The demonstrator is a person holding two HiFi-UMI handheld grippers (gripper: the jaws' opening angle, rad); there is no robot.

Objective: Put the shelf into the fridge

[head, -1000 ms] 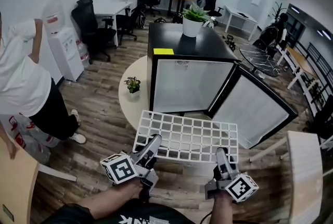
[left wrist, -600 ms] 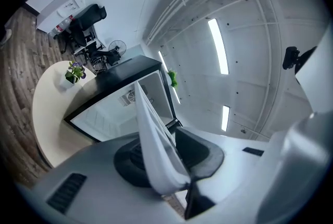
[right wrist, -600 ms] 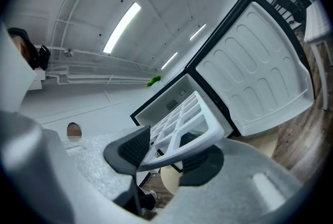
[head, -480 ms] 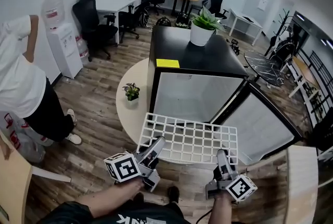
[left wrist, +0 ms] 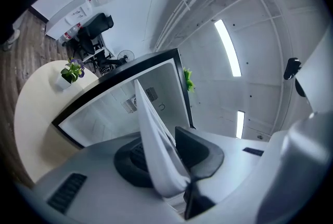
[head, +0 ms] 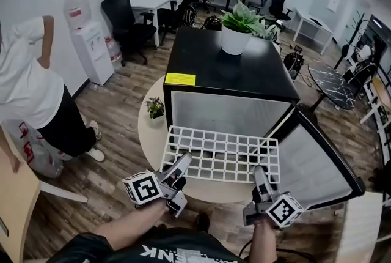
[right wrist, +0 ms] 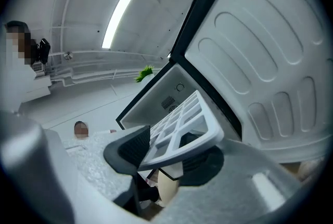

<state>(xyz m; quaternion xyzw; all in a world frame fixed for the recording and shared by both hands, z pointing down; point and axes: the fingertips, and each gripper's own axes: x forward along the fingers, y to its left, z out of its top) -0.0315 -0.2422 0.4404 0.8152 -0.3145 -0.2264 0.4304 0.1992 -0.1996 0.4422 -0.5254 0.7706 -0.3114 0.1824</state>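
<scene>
A white grid shelf (head: 223,155) is held level in front of the small black fridge (head: 229,69). Its far edge lies at the foot of the open white compartment (head: 226,112). My left gripper (head: 177,171) is shut on the shelf's near left edge. My right gripper (head: 258,179) is shut on the near right edge. In the left gripper view the shelf (left wrist: 153,134) runs edge-on between the dark pads toward the fridge interior (left wrist: 114,111). In the right gripper view the shelf (right wrist: 179,124) is clamped between the pads, beside the open door (right wrist: 260,61).
The fridge door (head: 317,158) stands open at the right. The fridge sits on a round pale table (head: 148,130) with a small potted plant (head: 155,107). A larger plant (head: 239,26) stands on the fridge. A person (head: 30,90) stands at the left near a water dispenser (head: 91,48).
Both grippers have carried the shelf forward to the fridge. The fridge now looks nearer and the shelf's far edge has reached the opening.
</scene>
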